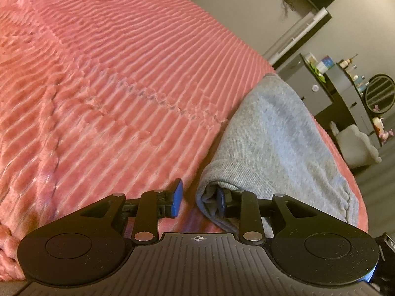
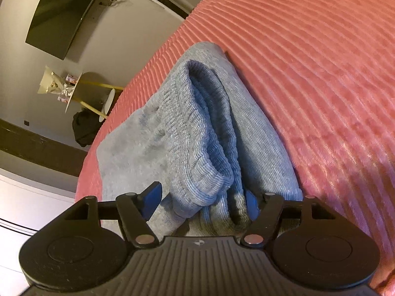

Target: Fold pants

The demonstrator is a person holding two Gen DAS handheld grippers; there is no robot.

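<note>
The grey pants (image 2: 197, 133) lie folded on the bed, on the pink ribbed blanket (image 1: 103, 79), close to the blanket's edge. In the right wrist view the ribbed waistband or cuff end (image 2: 197, 162) is doubled over on top of the smoother grey fabric and points toward me.

My right tongs (image 2: 202, 203) are spread wide. Their blue pads (image 2: 150, 202) stand on either side of the ribbed fold, the right-hand pad partly hidden behind the cloth; they do not clamp it.

My left tongs (image 1: 198, 201) are also spread. One blue pad (image 1: 177, 198) sits over the bare blanket; the other is tucked into the open hem (image 1: 212, 190) at the near corner of the pants. Nothing is pinched between them.

Beyond the bed, the left wrist view shows a dark shelf unit with small items (image 1: 345, 79) and a round mirror (image 1: 379, 93). The right wrist view shows a wall-mounted screen (image 2: 61, 17) and a small round side table (image 2: 74, 91).
</note>
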